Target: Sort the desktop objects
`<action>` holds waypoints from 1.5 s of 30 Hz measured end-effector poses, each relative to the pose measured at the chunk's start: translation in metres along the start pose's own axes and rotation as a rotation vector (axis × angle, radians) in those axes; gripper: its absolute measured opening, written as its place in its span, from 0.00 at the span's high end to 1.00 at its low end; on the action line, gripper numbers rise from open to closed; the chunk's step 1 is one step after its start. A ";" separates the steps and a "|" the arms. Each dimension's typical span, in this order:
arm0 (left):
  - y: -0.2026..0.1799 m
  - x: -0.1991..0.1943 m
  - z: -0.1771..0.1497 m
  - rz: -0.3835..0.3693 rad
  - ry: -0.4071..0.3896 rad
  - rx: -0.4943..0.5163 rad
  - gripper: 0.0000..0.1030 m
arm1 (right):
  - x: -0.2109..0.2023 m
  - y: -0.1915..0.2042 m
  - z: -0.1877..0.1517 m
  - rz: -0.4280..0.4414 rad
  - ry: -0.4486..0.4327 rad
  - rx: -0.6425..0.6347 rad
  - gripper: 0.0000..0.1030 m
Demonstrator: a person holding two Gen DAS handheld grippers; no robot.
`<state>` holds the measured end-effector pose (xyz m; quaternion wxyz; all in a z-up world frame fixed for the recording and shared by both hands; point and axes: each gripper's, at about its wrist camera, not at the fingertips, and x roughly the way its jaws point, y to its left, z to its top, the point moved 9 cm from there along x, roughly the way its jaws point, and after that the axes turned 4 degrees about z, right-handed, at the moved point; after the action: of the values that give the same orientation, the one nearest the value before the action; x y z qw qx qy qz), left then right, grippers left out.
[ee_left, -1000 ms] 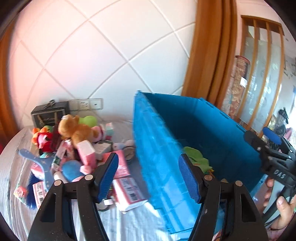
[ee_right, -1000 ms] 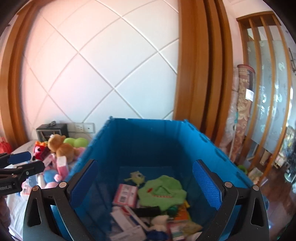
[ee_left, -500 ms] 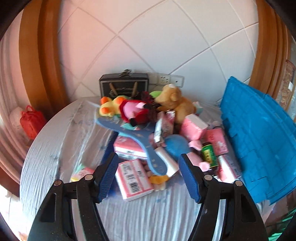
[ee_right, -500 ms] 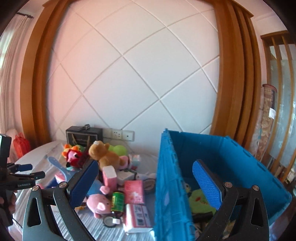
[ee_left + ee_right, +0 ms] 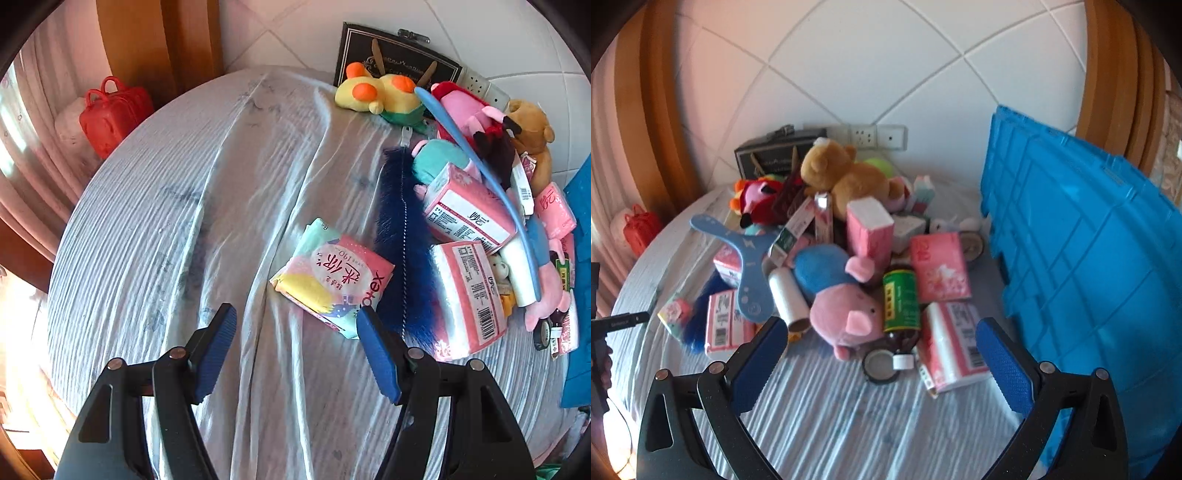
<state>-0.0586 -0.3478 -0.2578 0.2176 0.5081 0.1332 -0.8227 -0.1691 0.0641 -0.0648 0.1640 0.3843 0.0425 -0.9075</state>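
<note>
Over the table's bare left side, left gripper (image 5: pixel 295 345) is spread wide, empty, lined up on the sanitary-pad pack (image 5: pixel 334 282) lying alone just ahead, likely the easy pick. Right gripper (image 5: pixel 881 363) also spread, empty, facing the pink pig plush (image 5: pixel 846 314) and green-label bottle (image 5: pixel 901 299); blue crate (image 5: pixel 1089 258) stands beside the pile.

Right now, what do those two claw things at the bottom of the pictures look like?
Both match: the left gripper and right gripper have glossy black plastic frames with triangular cut-outs and silver rivets. Each finger carries a flat blue ribbed pad. No cables or sleeves show.
</note>
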 end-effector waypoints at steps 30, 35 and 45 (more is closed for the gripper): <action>-0.031 0.051 -0.013 -0.021 0.048 0.188 0.22 | 0.177 0.228 -0.074 0.279 0.490 -0.324 0.00; -0.030 0.050 -0.017 -0.024 0.050 0.162 0.22 | 0.197 0.238 -0.074 0.280 0.528 -0.291 0.00; -0.033 0.035 -0.020 -0.016 0.027 0.177 0.22 | 0.200 0.241 -0.080 0.249 0.534 -0.326 0.16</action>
<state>-0.0731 -0.3183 -0.2982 0.1634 0.5352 0.0671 -0.8260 -0.1647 -0.1998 -0.2516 0.3160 0.5792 0.1815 -0.7292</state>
